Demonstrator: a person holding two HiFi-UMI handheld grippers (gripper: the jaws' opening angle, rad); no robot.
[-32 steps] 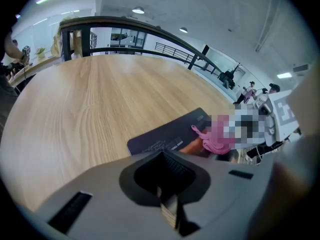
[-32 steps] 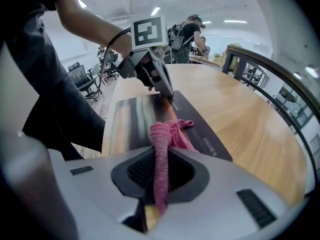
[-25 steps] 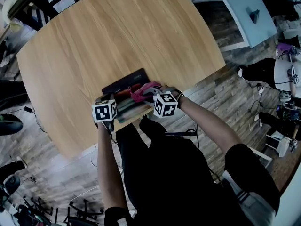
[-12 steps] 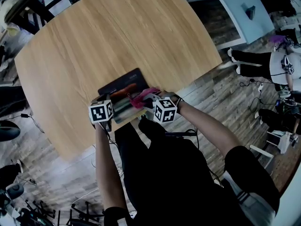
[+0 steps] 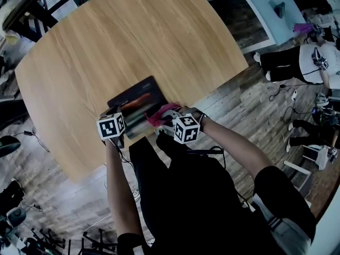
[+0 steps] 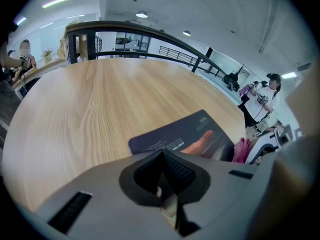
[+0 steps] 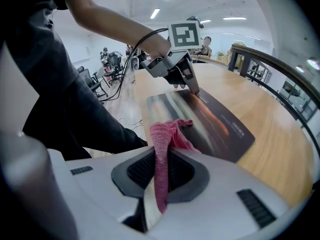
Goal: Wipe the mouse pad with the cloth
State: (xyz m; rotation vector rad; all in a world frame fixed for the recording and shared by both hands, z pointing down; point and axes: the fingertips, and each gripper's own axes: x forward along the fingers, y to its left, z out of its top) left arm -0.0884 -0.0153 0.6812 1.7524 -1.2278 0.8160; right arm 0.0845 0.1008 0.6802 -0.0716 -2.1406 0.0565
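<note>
The right tongs (image 7: 157, 181) clamp a pink knitted cloth (image 7: 169, 133), its bunched end resting on a dark rectangular mouse pad (image 7: 220, 126) at the pale wooden desk (image 5: 106, 47) edge; the left tongs (image 7: 195, 90), closed, appear to pinch the pad's corner.

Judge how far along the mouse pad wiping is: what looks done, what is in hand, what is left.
Done: the right tool is shut on the pink cloth, and the left tool, jaws together, rests on the edge of the mouse pad. In hand: the cloth's free end lies on the pad's near side. Left: probably the rest of the pad; no wiped area shows.
</note>
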